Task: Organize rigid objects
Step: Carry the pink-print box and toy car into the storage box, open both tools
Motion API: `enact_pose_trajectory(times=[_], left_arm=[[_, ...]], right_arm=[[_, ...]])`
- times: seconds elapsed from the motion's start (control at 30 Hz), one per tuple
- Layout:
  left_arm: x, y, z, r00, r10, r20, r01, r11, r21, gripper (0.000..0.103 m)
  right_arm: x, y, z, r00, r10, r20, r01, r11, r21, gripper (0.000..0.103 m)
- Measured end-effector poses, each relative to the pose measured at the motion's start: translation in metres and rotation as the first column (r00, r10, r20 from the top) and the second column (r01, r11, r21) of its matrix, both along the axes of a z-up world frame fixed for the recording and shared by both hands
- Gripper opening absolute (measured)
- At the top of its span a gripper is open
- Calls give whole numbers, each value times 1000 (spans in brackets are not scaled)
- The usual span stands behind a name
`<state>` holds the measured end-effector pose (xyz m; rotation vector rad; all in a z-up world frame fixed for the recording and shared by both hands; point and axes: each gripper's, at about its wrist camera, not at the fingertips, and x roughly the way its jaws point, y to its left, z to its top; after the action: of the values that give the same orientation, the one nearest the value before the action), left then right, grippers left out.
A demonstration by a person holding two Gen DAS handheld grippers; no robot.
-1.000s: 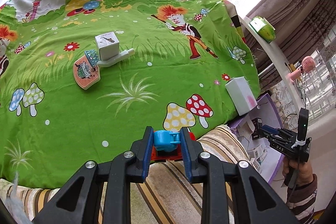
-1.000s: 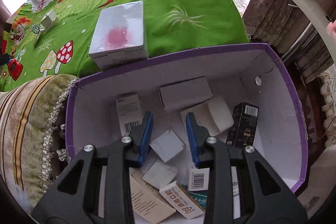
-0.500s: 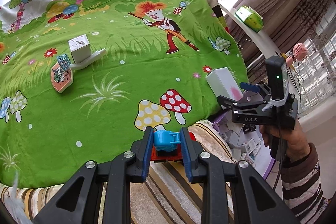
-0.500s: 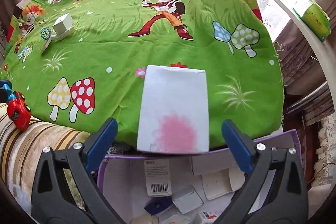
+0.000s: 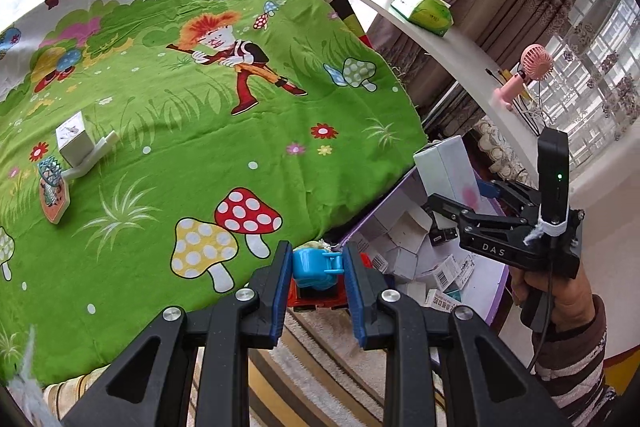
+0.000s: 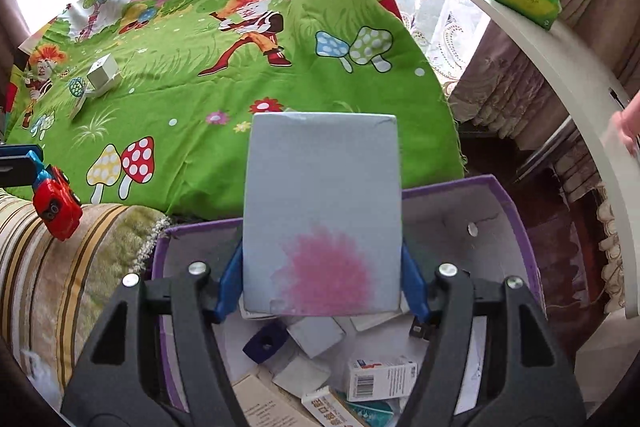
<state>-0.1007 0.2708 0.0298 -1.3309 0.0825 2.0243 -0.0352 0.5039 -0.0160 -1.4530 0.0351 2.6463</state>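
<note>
The right gripper (image 6: 322,283) pinches a white box (image 6: 322,211) by its near end above the purple bin (image 6: 516,227), where it could tilt and slip, while the left gripper (image 5: 314,269) clamps a toy car (image 5: 316,279) over the cushion (image 5: 320,355), apart from the bin.

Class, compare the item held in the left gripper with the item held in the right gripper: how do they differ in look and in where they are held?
The left gripper holds a red and blue toy car; the right gripper holds a plain white box with a pink stain. The toy car is rounded and small between the fingers; the white box is flat-sided and much wider. The toy car hangs over the striped cushion, the white box over the purple bin. Both are clamped.
</note>
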Motion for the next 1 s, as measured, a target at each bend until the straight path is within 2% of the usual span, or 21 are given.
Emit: enact_pose_trajectory(times=[0.13,0.27,0.47,0.7,1.0], left_arm=[[6,37,-4,997,-80,4,80,997,-14,27],[13,74,-14,988,-154,9,154,987,-49,27],[19,122,-37,972,-232,33,234,966,-112,27],[24,167,-64,949,-311,41,312,923,-227,27],[29,202,-91,921,-386,51,380,863,-334,27]], right_arm=[[34,16,-12,998,-55,28,55,998,8,69],[64,33,-28,993,-105,54,107,994,-30,69],[88,48,-43,985,-154,76,160,984,-74,69],[98,53,-45,985,-161,65,167,981,-102,69],[101,59,-47,983,-173,63,179,977,-116,69]])
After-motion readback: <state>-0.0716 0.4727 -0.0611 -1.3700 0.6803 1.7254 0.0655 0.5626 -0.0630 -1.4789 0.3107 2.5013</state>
